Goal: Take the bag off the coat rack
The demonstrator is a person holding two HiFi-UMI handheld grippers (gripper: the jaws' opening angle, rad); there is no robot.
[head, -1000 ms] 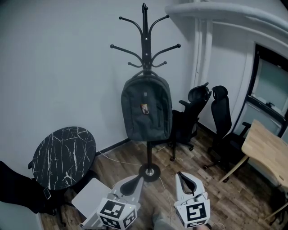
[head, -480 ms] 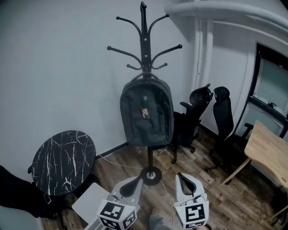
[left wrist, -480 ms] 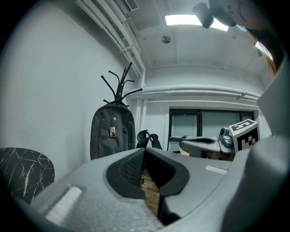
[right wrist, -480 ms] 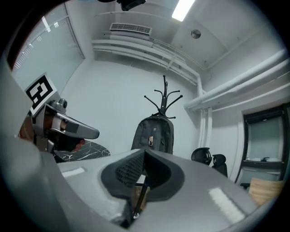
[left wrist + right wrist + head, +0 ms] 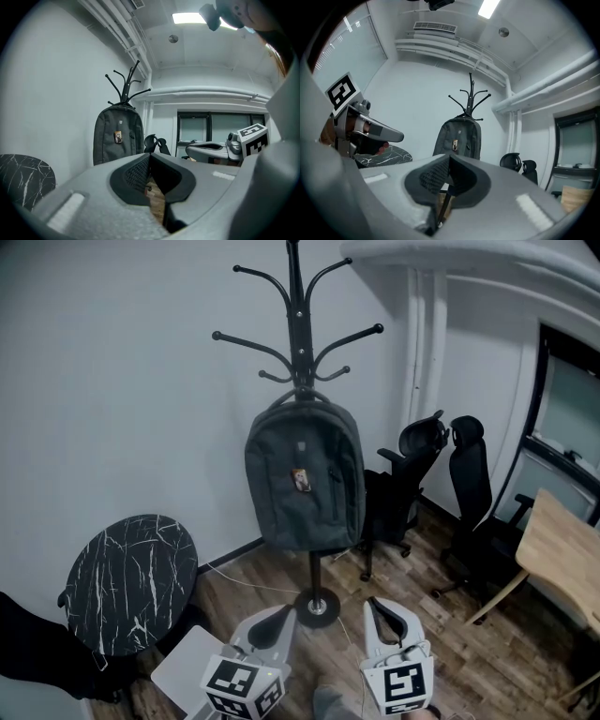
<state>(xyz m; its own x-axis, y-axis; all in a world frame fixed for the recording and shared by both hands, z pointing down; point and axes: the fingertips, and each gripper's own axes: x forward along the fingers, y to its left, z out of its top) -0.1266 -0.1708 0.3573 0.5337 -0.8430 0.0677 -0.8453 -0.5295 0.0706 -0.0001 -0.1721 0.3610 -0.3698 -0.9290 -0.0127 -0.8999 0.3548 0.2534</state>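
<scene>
The dark grey fabric backpack (image 5: 305, 479) hangs on the black metal coat rack (image 5: 298, 324), well beyond my left tool (image 5: 281, 613) and right tool (image 5: 375, 604), both closed and empty.

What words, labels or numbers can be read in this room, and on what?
No text is readable anywhere.
On the backpack: a small badge on its front, too small to read.
On the left gripper and right gripper: the square markers carry black-and-white patterns, not letters.
</scene>
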